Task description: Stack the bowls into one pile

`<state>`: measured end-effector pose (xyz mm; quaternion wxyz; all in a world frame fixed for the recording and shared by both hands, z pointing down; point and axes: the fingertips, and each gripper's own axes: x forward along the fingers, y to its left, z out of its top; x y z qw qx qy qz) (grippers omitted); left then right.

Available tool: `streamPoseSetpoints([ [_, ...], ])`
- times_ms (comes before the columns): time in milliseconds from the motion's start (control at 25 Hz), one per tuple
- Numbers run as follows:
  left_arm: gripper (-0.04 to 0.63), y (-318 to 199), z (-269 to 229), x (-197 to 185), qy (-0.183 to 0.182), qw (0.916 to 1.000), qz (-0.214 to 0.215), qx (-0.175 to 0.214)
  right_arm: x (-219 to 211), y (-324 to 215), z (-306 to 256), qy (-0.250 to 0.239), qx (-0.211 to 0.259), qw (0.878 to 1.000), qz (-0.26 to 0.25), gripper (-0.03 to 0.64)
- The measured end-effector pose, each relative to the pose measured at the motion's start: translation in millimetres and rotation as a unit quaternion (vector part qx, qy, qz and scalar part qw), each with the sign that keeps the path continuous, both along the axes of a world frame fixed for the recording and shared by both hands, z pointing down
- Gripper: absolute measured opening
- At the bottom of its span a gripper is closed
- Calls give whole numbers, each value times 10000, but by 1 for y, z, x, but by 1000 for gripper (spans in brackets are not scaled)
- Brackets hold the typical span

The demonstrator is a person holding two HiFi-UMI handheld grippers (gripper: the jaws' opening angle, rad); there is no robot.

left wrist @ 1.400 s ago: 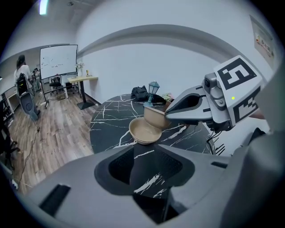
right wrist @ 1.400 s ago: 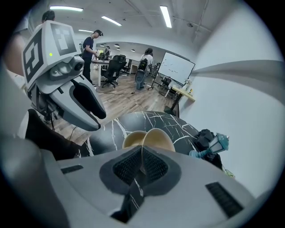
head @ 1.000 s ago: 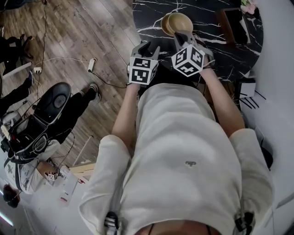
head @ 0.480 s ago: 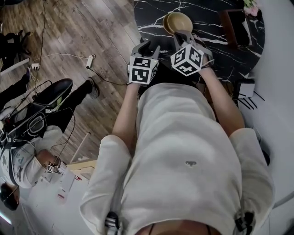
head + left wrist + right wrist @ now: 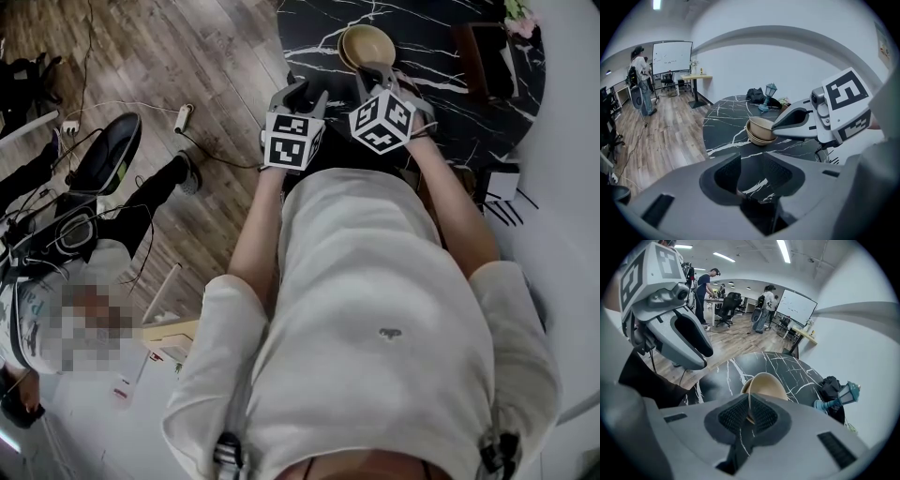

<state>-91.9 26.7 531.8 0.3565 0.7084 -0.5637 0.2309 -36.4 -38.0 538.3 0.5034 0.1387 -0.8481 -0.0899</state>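
While your right tongs point(image 5: 749, 416) are loosening on the rim of the top bowl point(image 5: 765, 382), it is settling into the lower bowl point(image 5: 758, 139); your left tongs point(image 5: 752, 172) are hanging wide, empty.

Open-plan office/lab space: whiteboard point(image 5: 671, 57), far desk point(image 5: 696, 77), office chairs point(image 5: 727, 303), ceiling strip lights point(image 5: 783, 250), cables point(image 5: 216, 155) across the wood floor point(image 5: 169, 56).
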Motion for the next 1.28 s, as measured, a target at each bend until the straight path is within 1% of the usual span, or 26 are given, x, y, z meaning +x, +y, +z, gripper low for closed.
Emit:
streamPoseSetpoints([
  [280, 132, -1, 1, -1, -15, 10000, 27, -41, 1, 2, 6, 39, -139, 9999, 88, 28],
  [560, 132, -1, 4, 0, 17, 9999, 84, -62, 4, 3, 10, 49, -252, 9995, 171, 54],
  [1000, 132, -5, 3, -2, -14, 9998, 167, -58, 7, -5, 3, -8, -218, 9991, 360, 58],
  [1280, 132, -17, -2, 8, -17, 9995, 320, 17, 20, -13, -8, -142, -177, 9978, 626, 52],
])
